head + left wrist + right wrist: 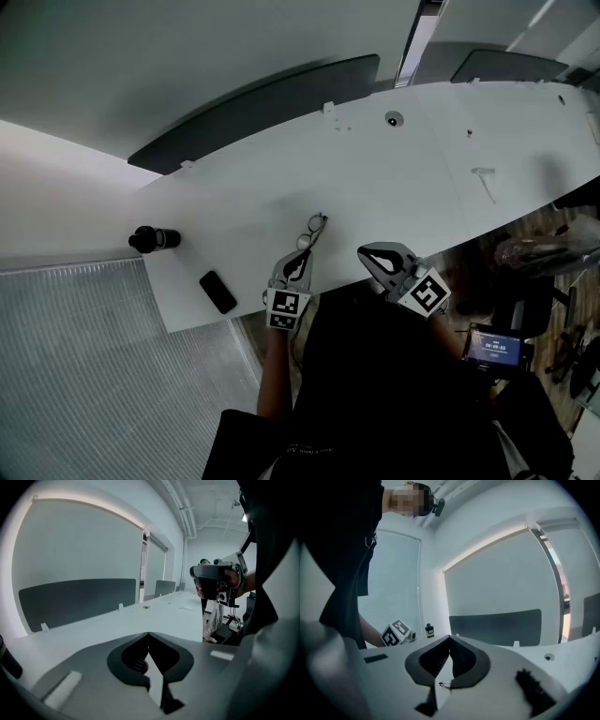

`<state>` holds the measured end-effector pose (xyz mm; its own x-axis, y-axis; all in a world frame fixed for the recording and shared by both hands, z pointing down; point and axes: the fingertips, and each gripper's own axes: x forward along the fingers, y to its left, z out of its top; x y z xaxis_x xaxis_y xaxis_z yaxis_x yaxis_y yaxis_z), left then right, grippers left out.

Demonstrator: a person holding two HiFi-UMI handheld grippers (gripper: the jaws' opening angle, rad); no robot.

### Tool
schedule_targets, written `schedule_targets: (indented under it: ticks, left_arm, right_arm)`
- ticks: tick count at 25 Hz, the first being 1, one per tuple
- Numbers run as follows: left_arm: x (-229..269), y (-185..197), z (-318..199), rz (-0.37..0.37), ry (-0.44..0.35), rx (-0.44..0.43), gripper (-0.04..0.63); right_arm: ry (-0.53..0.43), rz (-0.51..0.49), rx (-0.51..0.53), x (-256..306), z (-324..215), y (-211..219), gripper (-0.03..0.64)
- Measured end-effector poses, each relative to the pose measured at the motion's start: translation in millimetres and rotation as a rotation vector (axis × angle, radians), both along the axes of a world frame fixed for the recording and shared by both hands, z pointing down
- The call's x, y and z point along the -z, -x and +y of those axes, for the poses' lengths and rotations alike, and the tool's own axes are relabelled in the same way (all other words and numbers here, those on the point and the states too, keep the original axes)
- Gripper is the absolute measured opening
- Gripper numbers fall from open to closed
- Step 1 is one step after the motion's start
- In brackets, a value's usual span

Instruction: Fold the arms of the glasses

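The glasses (317, 226), thin and dark-framed, lie on the white table (403, 178) near its front edge. My left gripper (302, 249) points at them from just short of them, and its jaws are shut with nothing between them in the left gripper view (148, 633). My right gripper (367, 252) hovers to the right of the glasses at the table's edge, also shut and empty (450, 637). Whether the arms of the glasses are folded is too small to tell. The left gripper's marker cube (396, 633) shows in the right gripper view.
A black bottle (153, 239) stands at the table's left end, with a dark phone (217, 292) lying nearer the front corner. Grey divider panels (262, 108) run along the far edge. A chair and a lit screen (494, 347) are on the floor to the right.
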<state>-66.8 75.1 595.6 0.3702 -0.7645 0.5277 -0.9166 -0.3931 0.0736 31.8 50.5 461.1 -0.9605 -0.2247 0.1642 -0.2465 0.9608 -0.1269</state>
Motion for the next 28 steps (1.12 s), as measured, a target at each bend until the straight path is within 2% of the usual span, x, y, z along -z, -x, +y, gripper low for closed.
schedule_targets:
  ticks: [5,10,12,18,28]
  left_arm:
    - [-44.0,22.9,-20.7,-0.022,0.085,-0.055,0.034]
    - [-97.6,29.3,-30.6,-0.051,0.255,-0.077,0.076]
    - [-111.8,25.9,-35.1,-0.067,0.3,-0.091,0.097]
    - [-141.0,23.0,-47.5,-0.115,0.366,-0.086,0.103]
    - [-159.7,16.1,-52.5,-0.174,0.424,-0.146,0.089]
  right_arm:
    - [0.008,0.012,-0.023,-5.5,-8.5,23.0,0.006]
    - [-0.003,0.038,-0.056,-11.2,-18.1,21.0,0.006]
    - [-0.002,0.045,-0.073,-12.6,-22.4,16.6,0.006]
    - [0.015,0.016,-0.086,-20.8,-24.6,13.6,0.006]
    - [0.035,-0.009,-0.059,-33.8,-17.1,20.0,0.006]
